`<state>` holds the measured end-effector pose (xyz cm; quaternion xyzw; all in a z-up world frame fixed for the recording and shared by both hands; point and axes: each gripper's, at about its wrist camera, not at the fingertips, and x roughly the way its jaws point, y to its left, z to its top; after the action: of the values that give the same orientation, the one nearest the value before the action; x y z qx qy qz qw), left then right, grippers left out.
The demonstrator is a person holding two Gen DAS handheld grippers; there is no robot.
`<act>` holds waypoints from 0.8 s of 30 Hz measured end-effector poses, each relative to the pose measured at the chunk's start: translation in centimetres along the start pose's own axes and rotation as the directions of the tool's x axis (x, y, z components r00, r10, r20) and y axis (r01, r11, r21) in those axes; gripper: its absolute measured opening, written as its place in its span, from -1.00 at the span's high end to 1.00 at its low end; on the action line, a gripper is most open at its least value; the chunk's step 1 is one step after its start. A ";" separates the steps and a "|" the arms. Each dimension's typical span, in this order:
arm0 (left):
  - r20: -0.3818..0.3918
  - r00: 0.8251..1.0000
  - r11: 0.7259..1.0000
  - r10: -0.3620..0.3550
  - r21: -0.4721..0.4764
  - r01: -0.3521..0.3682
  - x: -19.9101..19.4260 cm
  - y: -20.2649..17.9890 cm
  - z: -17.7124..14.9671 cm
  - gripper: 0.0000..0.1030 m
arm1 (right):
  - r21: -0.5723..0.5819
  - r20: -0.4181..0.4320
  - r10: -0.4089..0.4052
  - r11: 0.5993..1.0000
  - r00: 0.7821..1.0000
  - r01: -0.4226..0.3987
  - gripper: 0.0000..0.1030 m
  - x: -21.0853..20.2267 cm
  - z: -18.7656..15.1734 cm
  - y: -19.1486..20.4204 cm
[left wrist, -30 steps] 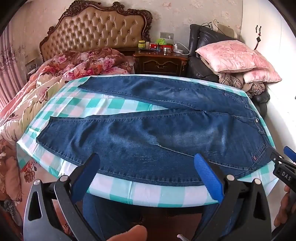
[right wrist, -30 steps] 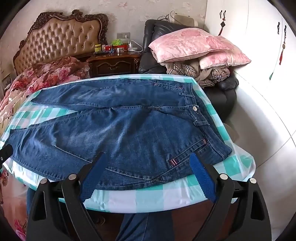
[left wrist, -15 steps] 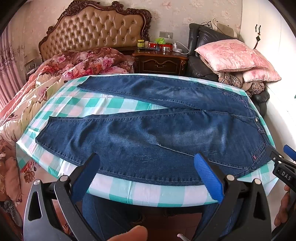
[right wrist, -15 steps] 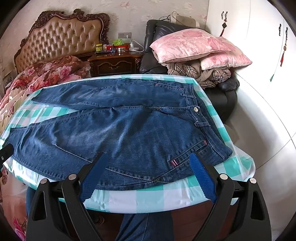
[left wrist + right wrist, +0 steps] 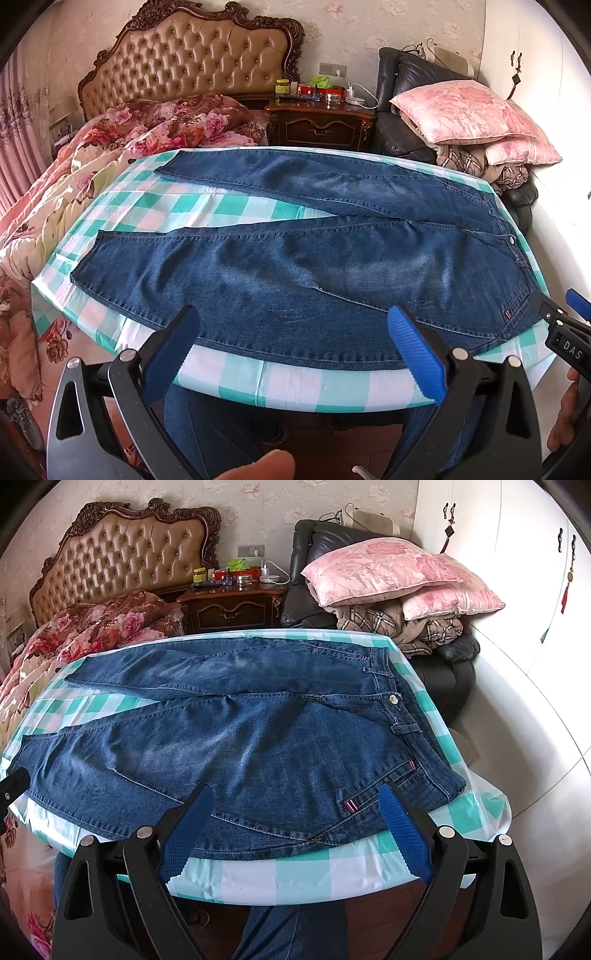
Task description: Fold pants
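Dark blue jeans (image 5: 314,258) lie flat and spread out on a table with a teal and white checked cloth (image 5: 295,380). The legs point left and the waistband with its metal button (image 5: 393,699) is at the right. They also show in the right wrist view (image 5: 258,746). My left gripper (image 5: 291,332) is open and empty, over the near hem edge of the front leg. My right gripper (image 5: 293,808) is open and empty, near the front pocket by the waist. The right gripper's tip also shows in the left wrist view (image 5: 569,325).
A bed with a floral quilt (image 5: 92,166) lies left of the table. A wooden nightstand (image 5: 321,122) and a black armchair piled with pink pillows (image 5: 469,110) stand behind. A white wardrobe (image 5: 517,590) is at the right. The person's legs are below the table edge.
Both grippers have shifted very slightly, and the view has barely changed. The jeans have not moved, and both grippers stay open.
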<state>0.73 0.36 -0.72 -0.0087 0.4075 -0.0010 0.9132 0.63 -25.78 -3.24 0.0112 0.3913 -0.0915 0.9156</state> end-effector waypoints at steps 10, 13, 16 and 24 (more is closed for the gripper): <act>0.001 1.000 1.000 0.003 -0.006 -0.003 0.2 0.2 -0.2 -0.97 | 0.001 0.000 -0.004 1.000 1.000 0.004 -0.70 0.0 0.0 0.0; 0.001 1.000 1.000 0.002 -0.005 -0.002 0.2 0.2 -0.3 -0.97 | 0.003 -0.002 -0.003 1.000 1.000 0.003 -0.70 0.0 0.0 0.0; 0.002 1.000 1.000 0.003 -0.004 -0.003 0.3 0.3 -0.4 -0.97 | 0.003 -0.002 -0.004 1.000 1.000 0.004 -0.70 0.0 0.0 0.0; -0.002 1.000 1.000 0.003 -0.006 -0.003 0.4 0.3 -0.6 -0.97 | 0.002 -0.002 -0.004 1.000 1.000 0.004 -0.70 0.0 -0.1 -0.1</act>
<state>0.55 0.69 -1.37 -0.0109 0.4083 0.0018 0.9128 0.59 -25.86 -3.30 0.0115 0.3921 -0.0936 0.9151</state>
